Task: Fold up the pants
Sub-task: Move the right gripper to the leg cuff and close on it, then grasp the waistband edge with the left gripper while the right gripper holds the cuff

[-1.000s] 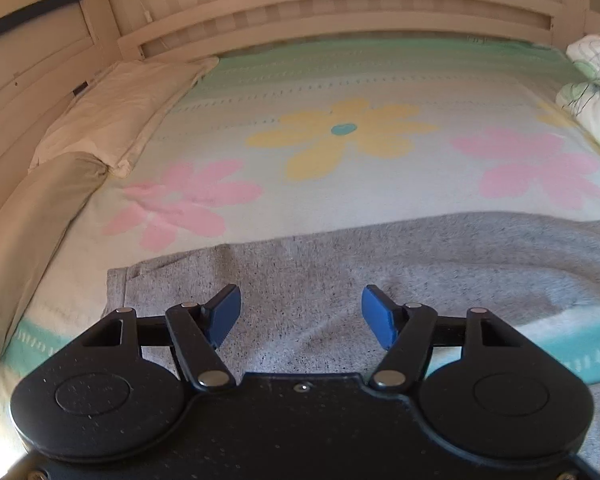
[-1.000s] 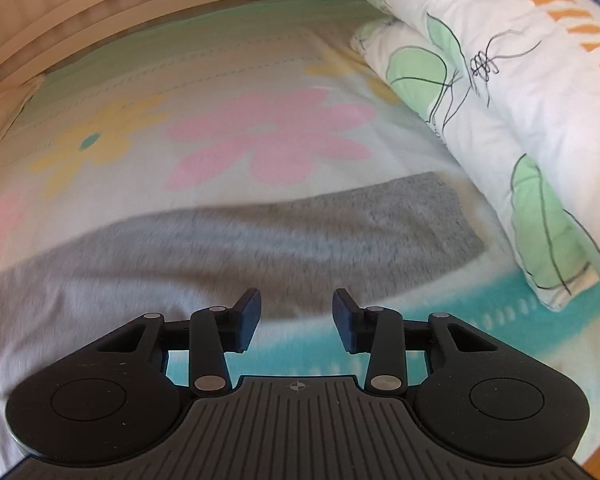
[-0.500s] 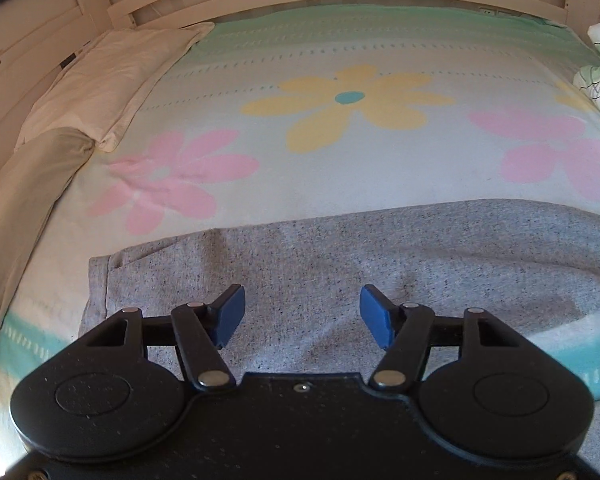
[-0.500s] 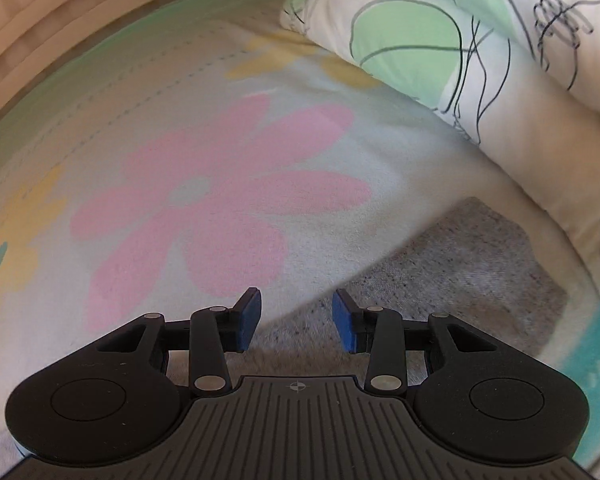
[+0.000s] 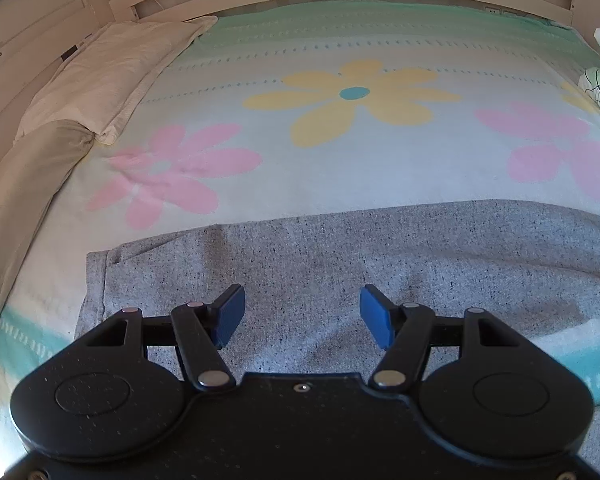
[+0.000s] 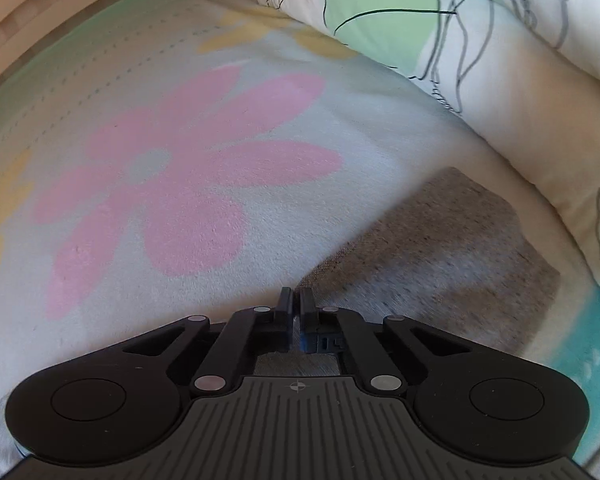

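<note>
Fingers of the right gripper (image 6: 296,312) are pressed together at the far edge of the grey pants (image 5: 340,264), apparently pinching a thin fold of the fabric near the leg end, though the cloth between the pads is barely visible. That leg end lies flat just beside the leaf-print pillows (image 6: 480,40) at the right side of the bed (image 5: 340,152). The left gripper (image 5: 302,314) hangs spread wide above the pants near the waistband, gripping nothing; the waistband edge sits toward the left side of the flowered blanket, well short of the beige pillows (image 5: 100,76) along the left edge.

The likely step is lifting the leg end to carry it over toward the waist. The pinch looks shallow, so the knit could slip out or only the top layer could rise, leaving the fold crooked. With the left gripper not yet holding anything, the whole garment may drag across the blanket.
</note>
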